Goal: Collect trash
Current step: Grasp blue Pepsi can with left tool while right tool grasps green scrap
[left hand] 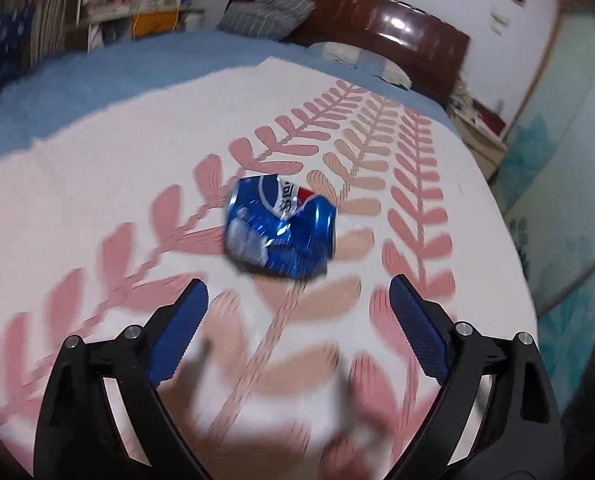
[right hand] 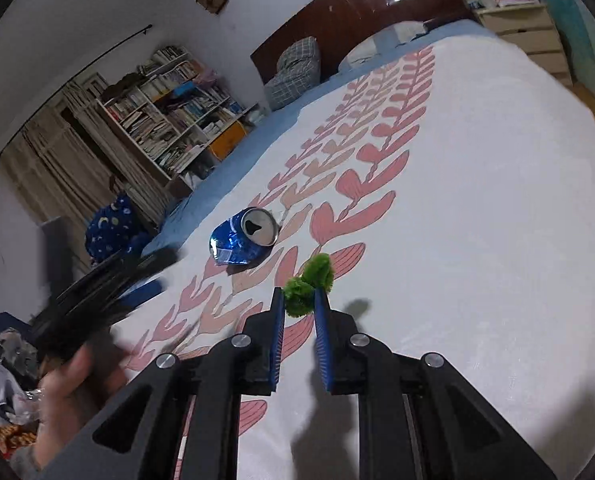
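A crushed blue soda can (left hand: pixel 279 226) lies on its side on the white bedspread (left hand: pixel 97 184) with pink leaf bands, at the centre of the left wrist frame, just ahead of the left claw (left hand: pixel 299 294). That claw is spread wide, its blue-padded fingers (left hand: pixel 181 328) at the lower left and lower right of the frame, with nothing between them; the lower part of this frame is motion-blurred. In the right wrist view the same can (right hand: pixel 243 242) sits left of centre, its open top turned toward the camera, and the left claw shows only as a dark blur (right hand: pixel 97 300) at the lower left, with the person's hand (right hand: pixel 71 396) below it. The right claw (right hand: pixel 301 300), at lower centre, pinches a fuzzy green clump (right hand: pixel 309 290) between its nearly closed fingertips, above the bedspread, to the lower right of the can and apart from it. A dark wooden headboard (right hand: pixel 361 12) and a checked pillow (right hand: pixel 295 70) occupy the upper centre, a crowded bookshelf (right hand: pixel 173 112) the upper left, and a pale drawer unit (right hand: pixel 533 36) the upper right.
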The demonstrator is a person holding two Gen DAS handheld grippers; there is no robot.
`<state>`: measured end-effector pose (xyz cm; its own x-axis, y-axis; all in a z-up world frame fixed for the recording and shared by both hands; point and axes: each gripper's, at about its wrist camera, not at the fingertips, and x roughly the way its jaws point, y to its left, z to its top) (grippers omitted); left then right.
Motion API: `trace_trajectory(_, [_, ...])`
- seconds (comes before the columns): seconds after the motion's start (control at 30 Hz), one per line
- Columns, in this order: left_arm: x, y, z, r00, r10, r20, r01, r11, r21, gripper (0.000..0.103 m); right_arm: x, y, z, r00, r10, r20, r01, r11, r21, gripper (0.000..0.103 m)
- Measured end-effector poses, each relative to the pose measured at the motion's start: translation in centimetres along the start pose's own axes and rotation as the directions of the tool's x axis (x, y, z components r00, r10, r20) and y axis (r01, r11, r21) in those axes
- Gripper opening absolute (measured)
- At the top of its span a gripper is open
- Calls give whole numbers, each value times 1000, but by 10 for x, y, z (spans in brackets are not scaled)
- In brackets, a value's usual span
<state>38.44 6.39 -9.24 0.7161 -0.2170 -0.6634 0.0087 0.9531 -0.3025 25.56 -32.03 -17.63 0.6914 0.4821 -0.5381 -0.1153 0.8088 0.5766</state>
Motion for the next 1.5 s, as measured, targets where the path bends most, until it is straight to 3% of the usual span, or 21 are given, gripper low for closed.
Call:
trace_trajectory(0.1, [24, 2, 12, 1000, -10, 10, 10, 998, -58, 91, 8, 2, 2, 1000, 9, -11, -9, 1000, -14, 17])
trace_trajectory(0.2, [37, -11, 24, 999, -4, 41, 4, 1000, -12, 91, 9, -1, 2, 1000, 18, -14, -18, 1000, 2, 17])
trace_trajectory(0.27, [47, -27, 31, 994, 94, 62, -100, 991, 92, 91, 12, -2, 3, 1000, 22, -16, -22, 1000, 9, 17])
trace_trajectory(0.33, [61, -38, 36, 975, 214, 64, -223, 958, 183, 91, 14, -1, 4, 999, 26, -19, -26, 1000, 10, 17])
trace_trajectory(0.43, [79, -34, 41, 966, 257, 20, -256, 949, 186, 91, 15, -2, 4, 999, 32, -23, -32, 999, 15, 17])
trace_trajectory(0.6, [91, -16, 38, 982, 184, -46, -177, 976, 127, 91, 17, -3, 4, 999, 35, -25, -35, 999, 16, 17])
trace_trajectory(0.73, [93, 1, 33, 997, -11, -80, 10, 1000, -10, 91, 17, -3, 4, 999, 35, -24, -34, 999, 16, 17])
trace_trajectory(0.77, [95, 3, 32, 996, -23, -85, 20, 999, -30, 91, 17, -3, 4, 999, 35, -25, -34, 999, 16, 17])
trace_trajectory(0.87, [95, 9, 28, 996, -40, -82, 34, 997, -72, 87, 17, -3, 4, 999, 34, -27, -33, 999, 15, 17])
trace_trajectory(0.97, [93, 12, 27, 996, -39, -79, 32, 995, -95, 75, 17, -3, 4, 999, 34, -28, -33, 999, 16, 17])
trace_trajectory(1.2, [89, -7, 29, 999, 5, -46, -5, 1000, 0, 75, 17, -3, 5, 999, 34, -32, -33, 999, 16, 19])
trace_trajectory(1.27, [90, -12, 31, 999, 11, -39, -10, 1000, 26, 61, 17, -3, 5, 999, 33, -33, -33, 999, 16, 19])
trace_trajectory(1.3, [91, -14, 32, 999, 7, -42, -6, 999, 34, 45, 18, -3, 5, 999, 33, -34, -33, 999, 16, 19])
trace_trajectory(1.5, [93, -15, 32, 999, 3, -46, -1, 999, 50, 41, 19, -4, 5, 999, 33, -37, -32, 999, 17, 19])
